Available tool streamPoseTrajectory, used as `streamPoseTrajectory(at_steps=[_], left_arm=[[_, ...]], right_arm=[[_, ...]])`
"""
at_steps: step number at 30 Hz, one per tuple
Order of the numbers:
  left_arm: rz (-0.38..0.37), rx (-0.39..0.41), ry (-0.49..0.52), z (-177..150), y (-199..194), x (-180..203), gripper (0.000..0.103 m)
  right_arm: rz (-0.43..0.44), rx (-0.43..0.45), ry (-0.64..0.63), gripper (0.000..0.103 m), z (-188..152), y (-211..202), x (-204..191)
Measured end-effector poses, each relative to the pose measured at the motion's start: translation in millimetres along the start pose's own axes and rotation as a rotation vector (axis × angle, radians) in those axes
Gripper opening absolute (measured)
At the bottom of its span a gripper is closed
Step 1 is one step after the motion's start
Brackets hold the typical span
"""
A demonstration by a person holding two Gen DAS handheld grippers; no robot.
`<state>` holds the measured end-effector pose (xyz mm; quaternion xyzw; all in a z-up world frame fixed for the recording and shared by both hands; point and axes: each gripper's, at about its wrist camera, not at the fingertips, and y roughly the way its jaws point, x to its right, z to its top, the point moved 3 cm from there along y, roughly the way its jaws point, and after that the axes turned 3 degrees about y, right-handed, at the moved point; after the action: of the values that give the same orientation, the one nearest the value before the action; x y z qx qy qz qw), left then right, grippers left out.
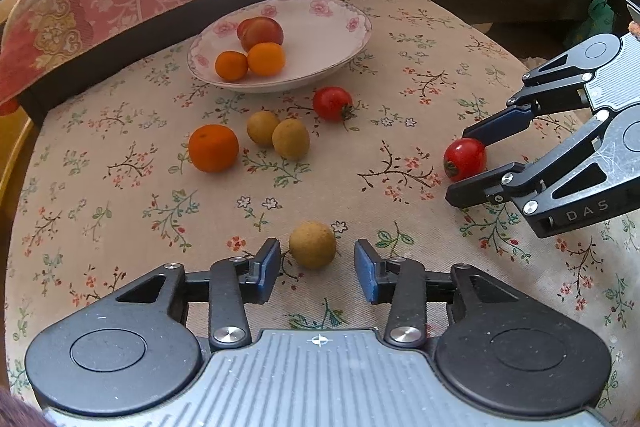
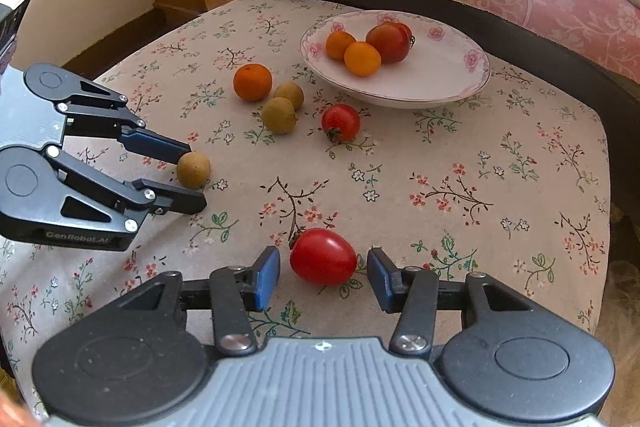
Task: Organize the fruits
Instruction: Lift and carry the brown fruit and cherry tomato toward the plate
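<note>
Longans (image 1: 278, 134) and orange (image 1: 213, 148) sit between gripped fruit and plate (image 1: 320, 67).

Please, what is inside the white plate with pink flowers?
Inside the plate lie three fruits close together: two small oranges and a larger red-orange tomato behind them. What lies behind the tomato, if anything, is covered by it.

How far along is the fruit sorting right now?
Done: three fruits sit in the plate. In hand: nothing gripped; the left gripper brackets a longan and the right gripper brackets a tomato, both open. Left: those two, plus an orange, two more longans and another tomato.
</note>
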<state>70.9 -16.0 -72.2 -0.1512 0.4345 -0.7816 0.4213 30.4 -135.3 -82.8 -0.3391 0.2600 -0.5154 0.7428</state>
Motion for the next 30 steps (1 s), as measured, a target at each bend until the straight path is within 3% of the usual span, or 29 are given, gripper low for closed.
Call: streamPoseTrajectory(at_steps=[9,13,18,30], left_arm=[[0.003,-0.001,-0.005,-0.3,0.3,-1.3,0.051],[-0.003,-0.002,-0.008,-0.3,0.5,-0.5,0.043],[-0.001,0.0,0.002,0.0,0.9,0.9,0.033],[-0.01,0.003,0.002,5.4,1.8,2.8,0.032]], right_arm=[[-0.002,-0.001,-0.015,0.05,1.8,2.4,-1.9],[-0.014,-0.005,-0.016,0.049,2.3,2.4,-1.9],[-0.034,-0.017,-0.019,0.038,2.9,2.0,-2.3],[-0.046,-0.017,0.001,0.037,4.5,0.4,-0.5]])
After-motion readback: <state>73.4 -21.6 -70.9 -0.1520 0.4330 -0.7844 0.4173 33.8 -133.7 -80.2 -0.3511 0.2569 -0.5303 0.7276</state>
